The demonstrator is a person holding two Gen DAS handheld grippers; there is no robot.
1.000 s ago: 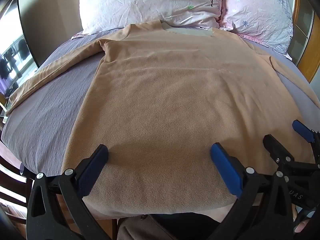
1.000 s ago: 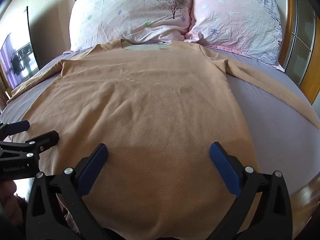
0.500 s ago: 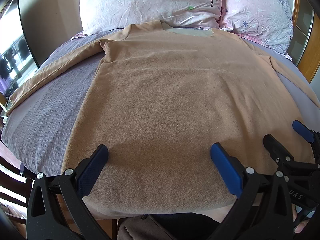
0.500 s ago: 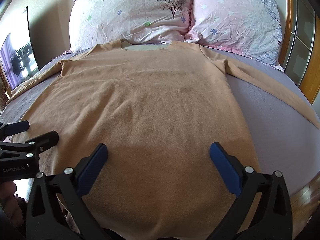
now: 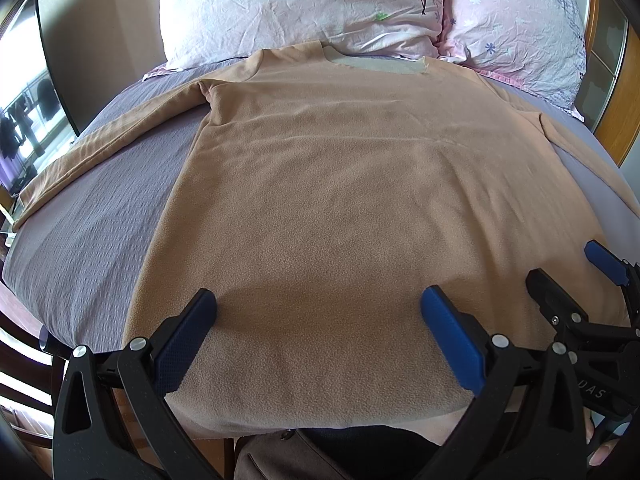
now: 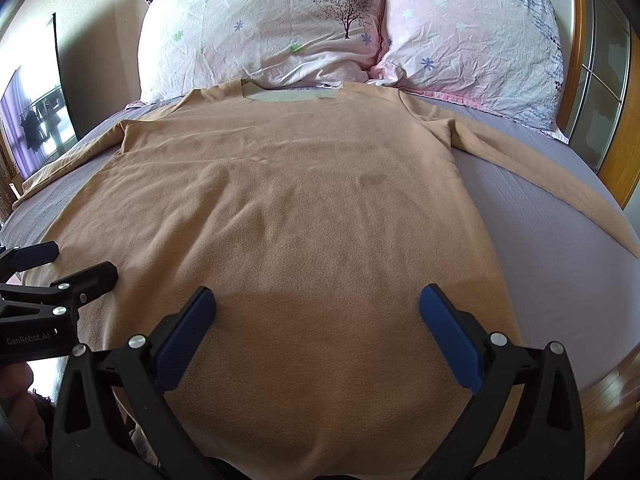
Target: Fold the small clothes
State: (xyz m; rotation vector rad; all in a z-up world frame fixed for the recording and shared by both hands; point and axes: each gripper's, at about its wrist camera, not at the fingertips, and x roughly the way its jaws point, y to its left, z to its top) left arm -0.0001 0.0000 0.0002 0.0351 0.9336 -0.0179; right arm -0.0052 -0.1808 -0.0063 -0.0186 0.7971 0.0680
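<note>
A tan long-sleeved fleece shirt (image 5: 344, 200) lies flat and spread out on the bed, collar toward the pillows, both sleeves stretched out to the sides; it also fills the right wrist view (image 6: 304, 216). My left gripper (image 5: 318, 312) is open and empty, hovering over the shirt's hem on the left half. My right gripper (image 6: 318, 312) is open and empty over the hem on the right half. The right gripper shows at the lower right of the left wrist view (image 5: 576, 272), and the left gripper at the lower left of the right wrist view (image 6: 60, 264).
The bed has a grey-purple sheet (image 5: 88, 232). Two floral pillows (image 6: 264, 24) (image 6: 480, 36) lean at the head. A wooden bed frame (image 6: 628, 152) runs along the right. A window or mirror (image 5: 24, 120) is on the left wall.
</note>
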